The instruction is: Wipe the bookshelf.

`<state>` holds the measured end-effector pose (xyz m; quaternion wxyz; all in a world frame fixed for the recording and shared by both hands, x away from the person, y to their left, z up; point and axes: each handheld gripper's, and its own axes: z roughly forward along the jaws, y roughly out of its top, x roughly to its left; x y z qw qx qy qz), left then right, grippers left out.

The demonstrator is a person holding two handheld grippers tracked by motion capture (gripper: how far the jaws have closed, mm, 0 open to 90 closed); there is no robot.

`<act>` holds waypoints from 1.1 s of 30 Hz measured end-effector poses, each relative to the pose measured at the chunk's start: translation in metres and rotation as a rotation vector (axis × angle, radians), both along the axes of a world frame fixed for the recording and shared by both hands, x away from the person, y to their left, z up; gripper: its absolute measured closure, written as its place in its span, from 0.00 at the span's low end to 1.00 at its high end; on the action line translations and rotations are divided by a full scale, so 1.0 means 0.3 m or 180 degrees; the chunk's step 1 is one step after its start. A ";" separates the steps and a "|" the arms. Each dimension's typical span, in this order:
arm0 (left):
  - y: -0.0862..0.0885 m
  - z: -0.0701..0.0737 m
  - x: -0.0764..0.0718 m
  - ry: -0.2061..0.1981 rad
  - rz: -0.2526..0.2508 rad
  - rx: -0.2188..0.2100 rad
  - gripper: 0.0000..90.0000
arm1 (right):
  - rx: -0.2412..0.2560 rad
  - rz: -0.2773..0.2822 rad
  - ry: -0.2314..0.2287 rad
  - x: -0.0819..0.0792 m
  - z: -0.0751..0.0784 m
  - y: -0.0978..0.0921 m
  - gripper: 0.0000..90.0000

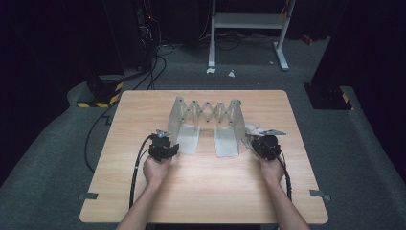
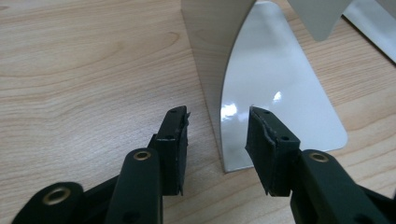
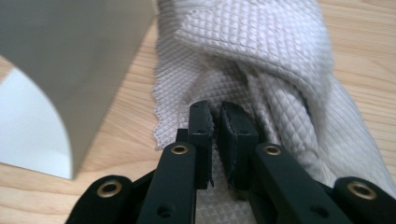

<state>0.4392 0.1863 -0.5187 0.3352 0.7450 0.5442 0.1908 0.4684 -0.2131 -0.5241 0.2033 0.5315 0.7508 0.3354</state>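
A grey metal expanding rack [image 1: 206, 115] with a scissor lattice and two upright end plates stands mid-table. My left gripper [image 1: 163, 146] is at its left end plate. In the left gripper view the left gripper [image 2: 217, 135] is open, its jaws either side of the plate's upright edge [image 2: 208, 56], above the shiny foot [image 2: 280, 93]. My right gripper [image 1: 265, 143] is by the right end plate, at a white waffle cloth [image 1: 252, 130]. In the right gripper view the right gripper [image 3: 216, 116] is shut on a fold of the bunched cloth [image 3: 261, 51], beside the plate [image 3: 70, 56].
The wooden table [image 1: 206, 191] has bare room in front of the rack and behind it. Black cables trail from both grippers toward the table's near edge. A white metal frame [image 1: 249, 21] and more cables stand on the floor beyond.
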 end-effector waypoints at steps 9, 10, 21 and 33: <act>0.000 -0.001 -0.005 -0.0024 -0.0016 -0.0046 0.60 | -0.0010 -0.0211 0.0006 0.008 0.002 -0.066 0.88; 0.002 0.001 -0.005 -0.0035 -0.0008 -0.0061 0.58 | -0.0029 -0.0202 0.0000 0.007 0.003 -0.066 0.85; 0.051 0.032 -0.051 -0.0109 -0.0019 -0.0213 0.48 | 0.0153 -0.0016 -0.0213 -0.083 0.075 -0.047 0.60; 0.111 0.041 -0.150 -0.0185 0.0025 -0.0279 0.46 | 0.0290 0.0104 -0.0251 -0.180 0.079 -0.073 0.54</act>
